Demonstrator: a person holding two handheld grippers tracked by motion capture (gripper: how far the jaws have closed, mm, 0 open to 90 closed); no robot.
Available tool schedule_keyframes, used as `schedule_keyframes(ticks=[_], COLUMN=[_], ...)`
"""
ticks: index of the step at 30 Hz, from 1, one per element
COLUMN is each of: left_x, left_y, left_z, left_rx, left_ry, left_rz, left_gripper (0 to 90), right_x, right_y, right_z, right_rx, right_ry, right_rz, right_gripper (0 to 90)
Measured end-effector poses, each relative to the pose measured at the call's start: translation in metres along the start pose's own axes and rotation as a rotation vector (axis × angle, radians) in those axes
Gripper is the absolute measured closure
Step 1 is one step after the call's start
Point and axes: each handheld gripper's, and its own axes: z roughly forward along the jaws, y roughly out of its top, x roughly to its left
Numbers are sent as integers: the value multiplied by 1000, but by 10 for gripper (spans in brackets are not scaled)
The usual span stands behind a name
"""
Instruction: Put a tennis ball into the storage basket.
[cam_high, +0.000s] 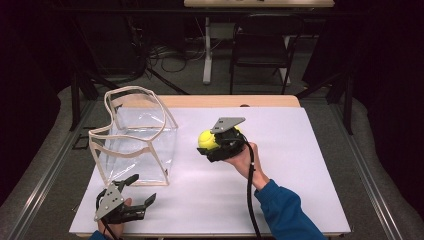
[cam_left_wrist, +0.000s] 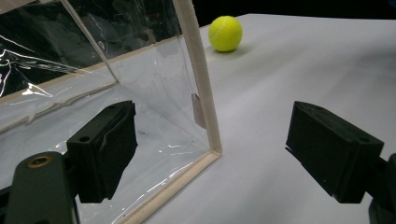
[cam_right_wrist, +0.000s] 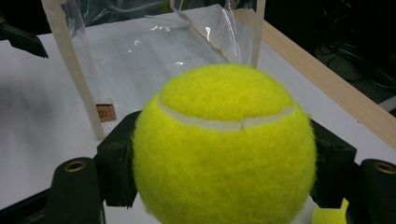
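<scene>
A yellow tennis ball (cam_high: 206, 139) sits between the jaws of my right gripper (cam_high: 211, 146), which is shut on it and held a little above the middle of the table. In the right gripper view that ball (cam_right_wrist: 224, 149) is pressed between both pads. A clear plastic bag (cam_high: 135, 135) with beige trim stands open-topped at the left. My left gripper (cam_high: 142, 189) rests near the front left corner, open with no object held; in its own view the left gripper (cam_left_wrist: 212, 135) frames the bag's near corner (cam_left_wrist: 205, 107). A second tennis ball (cam_left_wrist: 225, 33) lies on the table beyond the bag.
A white sheet (cam_high: 290, 165) covers the table, and a wooden edge (cam_right_wrist: 327, 84) runs along the far side. The sliver of yellow (cam_right_wrist: 329, 215) below my right gripper looks like the second ball. A dark chair (cam_high: 262, 40) and cables are on the floor behind.
</scene>
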Motion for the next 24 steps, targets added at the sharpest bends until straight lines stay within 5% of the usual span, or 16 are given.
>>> schedule_keyframes(ticks=[24], left_x=[1], left_y=[0], left_z=[0], left_rx=[-4], left_ry=[4], left_rz=[2], left_gripper=[160], right_x=[-3], right_y=[30], right_z=[7], right_rx=[-15], right_ry=[12], right_rz=[-20], right_gripper=[264])
